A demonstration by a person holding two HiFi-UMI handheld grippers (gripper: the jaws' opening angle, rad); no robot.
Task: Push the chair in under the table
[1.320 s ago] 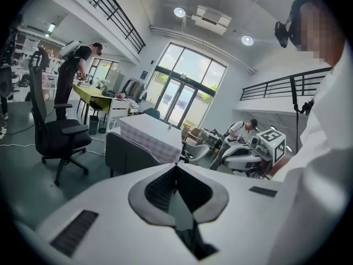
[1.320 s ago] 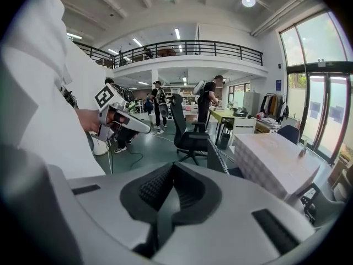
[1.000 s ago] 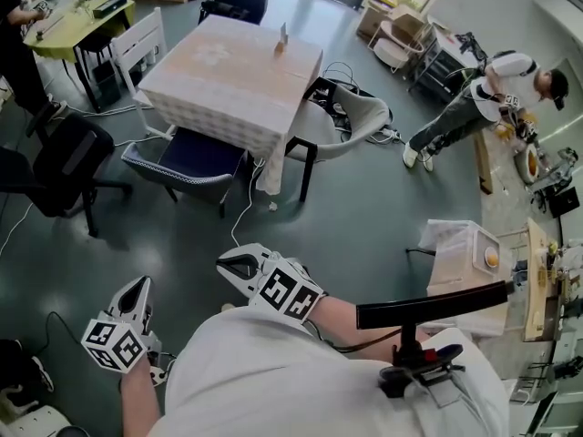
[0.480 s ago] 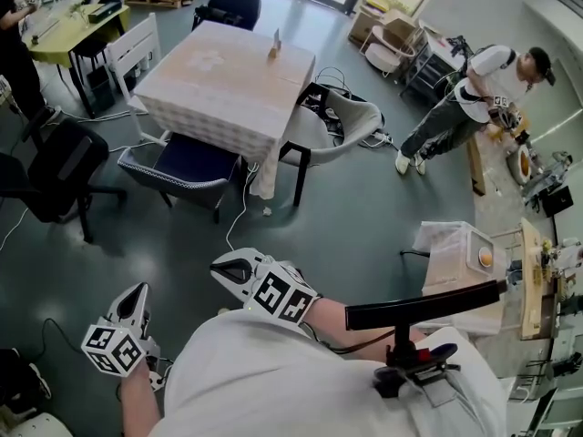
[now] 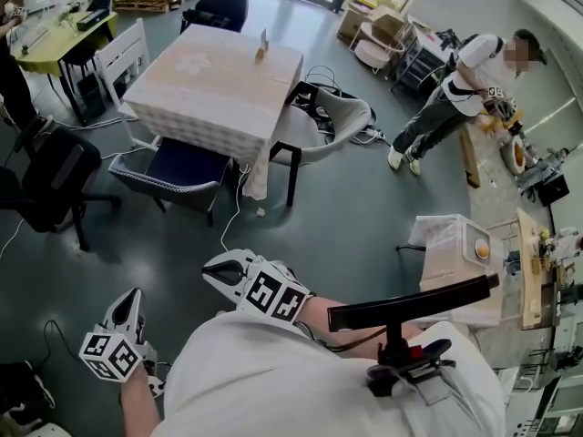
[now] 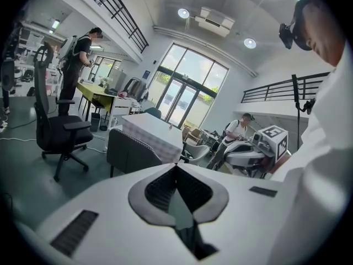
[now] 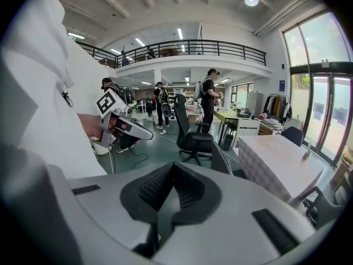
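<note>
A square table point(image 5: 214, 85) under a pale cloth stands in the middle of the room, with a small upright item point(image 5: 262, 44) on it. A dark blue armchair point(image 5: 173, 169) with a grey shell sticks out from its near side. A light grey chair point(image 5: 326, 121) sits at its right side. Both grippers hover low by my body, well short of the chairs. My left gripper point(image 5: 135, 293) and right gripper point(image 5: 213, 265) are shut with nothing in them. The left gripper view looks past its shut gripper point(image 6: 176, 165) at the armchair's back point(image 6: 131, 152) and the table point(image 6: 154, 132). The right gripper view shows its shut gripper point(image 7: 174, 165) and the table point(image 7: 278, 159).
A black office chair point(image 5: 53, 173) stands left of the armchair. Behind it are a white chair point(image 5: 123, 53) and a yellow-green desk point(image 5: 56, 27). A white cable point(image 5: 233, 217) trails across the floor. A person point(image 5: 455, 85) bends over at the right. A low stand point(image 5: 455, 253) with a box is near right.
The head view has shifted a little, so the table and chairs sit slightly further up and left in the picture. Both grippers stay shut in much the same place.
</note>
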